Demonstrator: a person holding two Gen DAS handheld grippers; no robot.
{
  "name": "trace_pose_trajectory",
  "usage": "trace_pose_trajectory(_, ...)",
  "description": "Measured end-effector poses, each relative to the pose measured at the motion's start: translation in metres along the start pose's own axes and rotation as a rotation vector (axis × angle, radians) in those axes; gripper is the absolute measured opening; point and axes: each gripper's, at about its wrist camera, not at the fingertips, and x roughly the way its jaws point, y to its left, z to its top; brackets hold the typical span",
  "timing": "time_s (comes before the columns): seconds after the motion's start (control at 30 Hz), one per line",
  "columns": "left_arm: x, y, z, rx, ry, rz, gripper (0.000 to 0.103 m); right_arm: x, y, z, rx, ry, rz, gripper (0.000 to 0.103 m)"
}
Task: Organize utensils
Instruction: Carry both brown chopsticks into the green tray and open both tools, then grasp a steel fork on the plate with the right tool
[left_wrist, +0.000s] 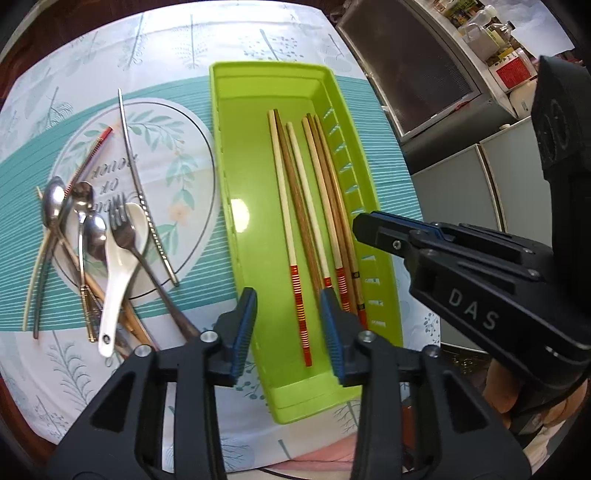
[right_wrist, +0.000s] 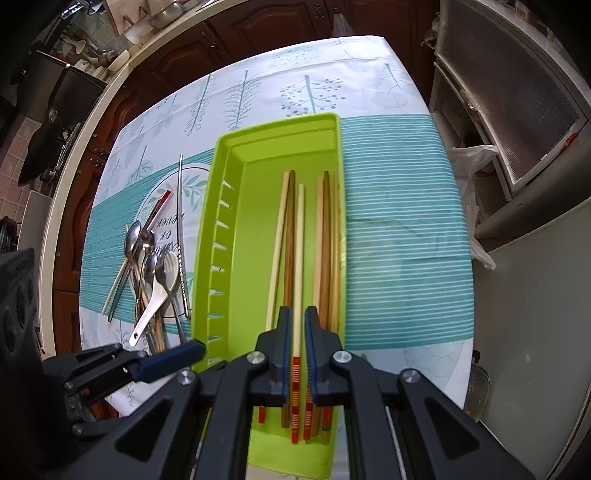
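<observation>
A lime-green tray (left_wrist: 221, 155) lies lengthwise on the table with several wooden chopsticks (left_wrist: 306, 206) along its right half. My left gripper (left_wrist: 288, 321) is open over the tray's near end. A red-banded chopstick (left_wrist: 301, 317) lies on the tray floor below the gap, untouched. My right gripper (right_wrist: 298, 341) hovers above the tray (right_wrist: 210, 206) with only a narrow slit between its pads. A pale chopstick (right_wrist: 298, 258) on the floor shows through that slit. Left of the tray lies a pile of spoons, a fork and metal sticks (left_wrist: 92, 236).
A white ceramic spoon (left_wrist: 118, 266) and a long metal stick (left_wrist: 144, 192) lie in the pile on a patterned tablecloth (right_wrist: 399, 229). A grey cabinet (right_wrist: 517, 110) stands past the table's right edge. Dark wooden cupboards (right_wrist: 229, 48) run behind the table.
</observation>
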Motion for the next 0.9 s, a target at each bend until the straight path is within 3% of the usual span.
trace_pose_trajectory(0.43,-0.057,0.046,-0.026,0.063,-0.079,0.112,0.034,-0.013,0.031,-0.008,-0.055,-0.015,0.027,0.007)
trace_pose_trajectory(0.9,-0.131,0.158,-0.041,-0.106,-0.188,0.175,0.034,-0.018,0.092,0.001,-0.151,-0.018,0.081,0.007)
